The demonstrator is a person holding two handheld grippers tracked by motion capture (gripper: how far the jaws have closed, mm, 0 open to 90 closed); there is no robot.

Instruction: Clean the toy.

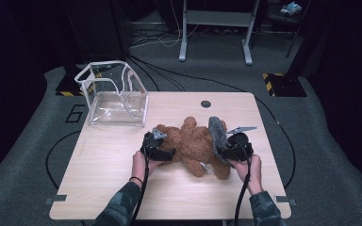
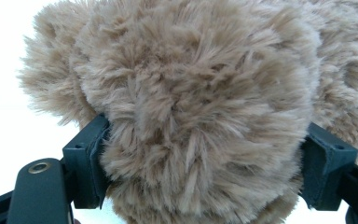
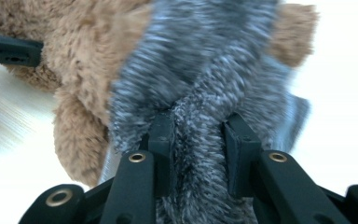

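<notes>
The brown teddy bear (image 1: 188,143) lay near the middle of the table (image 1: 103,165), between the two hands, with the clear plastic bag (image 1: 115,101) standing open at the table's far left corner, well apart from it. The left gripper (image 1: 158,149) was clamped wide on a rounded, furry part of the bear, its two pads sunk into the pile on either side in the left gripper view (image 2: 200,121); which part of the bear that was could not be told from so close. The right gripper (image 1: 230,147) was closed narrowly on a fold of the grey furry cloth (image 1: 217,134), which stood up in a ridge against the bear's right end; in the right gripper view the grey cloth (image 3: 200,84) was pinched between the pads. The work in hand looked to be drawing that grey piece over or off the bear. To do it well, the left grip should hold the bear steady as an anchor while the right pulls the cloth evenly along the body, taking only the grey pile and not the brown fur beneath, and keeping the pull low so the bear does not lift or roll. The bear's long axis ran roughly across the table, left to right, tilting toward the near edge at its right end, where a leg pointed toward the person
</notes>
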